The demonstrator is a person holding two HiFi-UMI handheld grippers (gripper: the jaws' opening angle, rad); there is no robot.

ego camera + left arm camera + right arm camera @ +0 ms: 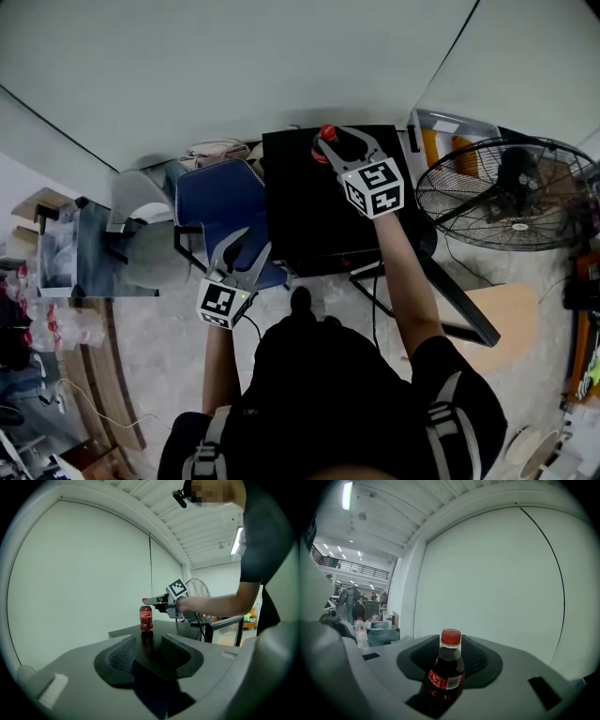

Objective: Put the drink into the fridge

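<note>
The drink, a small bottle of dark liquid with a red cap and red label, stands upright on the flat top of the black fridge. My right gripper reaches over that top, and the bottle stands between its open jaws. The pads flank the bottle closely, and I see no clear press on it. My left gripper hangs lower, in front of the fridge over the blue chair. It is open, empty and pointed at the bottle.
A blue chair stands left of the fridge. A large floor fan is at the right, with a tan board on a black frame in front of it. Several water bottles sit on shelving at the far left. A pale wall is close behind.
</note>
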